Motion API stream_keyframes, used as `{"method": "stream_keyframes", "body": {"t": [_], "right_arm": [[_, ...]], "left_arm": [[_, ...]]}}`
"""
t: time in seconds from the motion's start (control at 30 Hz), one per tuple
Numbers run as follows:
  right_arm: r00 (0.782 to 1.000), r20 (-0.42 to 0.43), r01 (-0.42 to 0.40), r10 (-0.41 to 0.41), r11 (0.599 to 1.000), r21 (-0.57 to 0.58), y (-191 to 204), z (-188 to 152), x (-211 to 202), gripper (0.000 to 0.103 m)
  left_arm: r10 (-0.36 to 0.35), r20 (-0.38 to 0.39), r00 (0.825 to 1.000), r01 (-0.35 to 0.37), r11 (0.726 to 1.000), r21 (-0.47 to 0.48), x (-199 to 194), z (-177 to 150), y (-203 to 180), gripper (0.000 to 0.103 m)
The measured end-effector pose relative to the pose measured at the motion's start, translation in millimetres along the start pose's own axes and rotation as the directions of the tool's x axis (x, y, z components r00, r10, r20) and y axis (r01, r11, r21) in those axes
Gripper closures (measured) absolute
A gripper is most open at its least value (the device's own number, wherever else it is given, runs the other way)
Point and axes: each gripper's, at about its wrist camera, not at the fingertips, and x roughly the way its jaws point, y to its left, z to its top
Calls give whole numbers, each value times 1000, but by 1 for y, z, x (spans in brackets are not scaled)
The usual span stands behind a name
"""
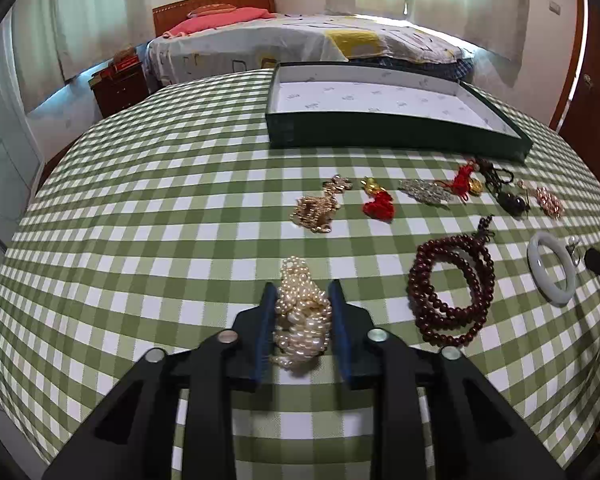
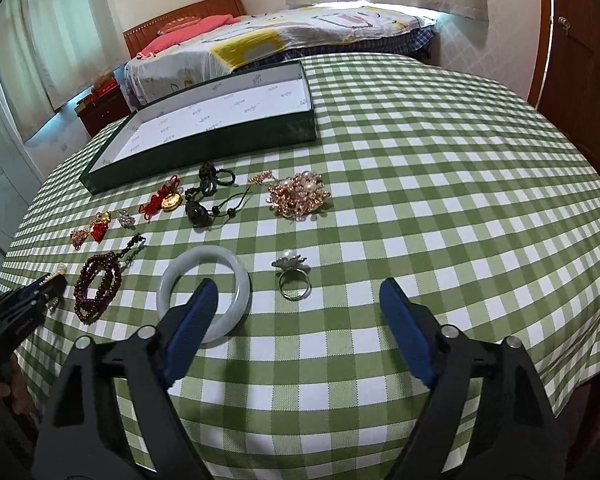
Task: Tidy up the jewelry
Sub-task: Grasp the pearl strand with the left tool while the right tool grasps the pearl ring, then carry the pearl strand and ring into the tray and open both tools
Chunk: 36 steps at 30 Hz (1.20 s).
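My left gripper (image 1: 302, 292) is shut on a bunch of white pearl strands (image 1: 302, 320) lying on the green checked tablecloth (image 1: 160, 200). A dark red bead bracelet (image 1: 450, 288) lies to its right, and a white jade bangle (image 1: 550, 270) further right. My right gripper (image 2: 296, 292) is open above the cloth; its left finger overlaps the jade bangle (image 2: 204, 292), and a pearl ring (image 2: 292, 276) lies between the fingers. The open green box (image 1: 380, 112) with a white lining stands at the back; it also shows in the right wrist view (image 2: 212, 120).
Gold chain (image 1: 316, 208), red knot charms (image 1: 378, 202), a silver brooch (image 1: 424, 190), dark cord pendants (image 2: 208, 200) and a rose-gold pearl cluster (image 2: 298, 196) lie in a row before the box. A bed (image 1: 300, 40) stands behind the table, a door (image 2: 580, 80) at right.
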Motion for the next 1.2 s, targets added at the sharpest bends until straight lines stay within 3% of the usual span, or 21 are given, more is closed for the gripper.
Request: {"method": "stream_keyframes", "body": {"t": [0.1,0.57,1.0,1.2], "right_arm": [[1000,-6,-9,9,1000,-4,2,0,3,34],[999,-18,-48,47,998,-29,9,8,19,78],[999,-24,-36,35,998,-43,11,14,28,77],[999,-21,-44,43,998,-46,8,13,28,81]], "left_arm": [[-23,4,1000,23,999,-33,0,1,7,77],[25,14,1000,-24,999,-40,-1,7,13,77],[29,14,999,-29,999,-41,-1,7,13,77],[34,10,999,-34,998,-44,0,6,14,77]]}}
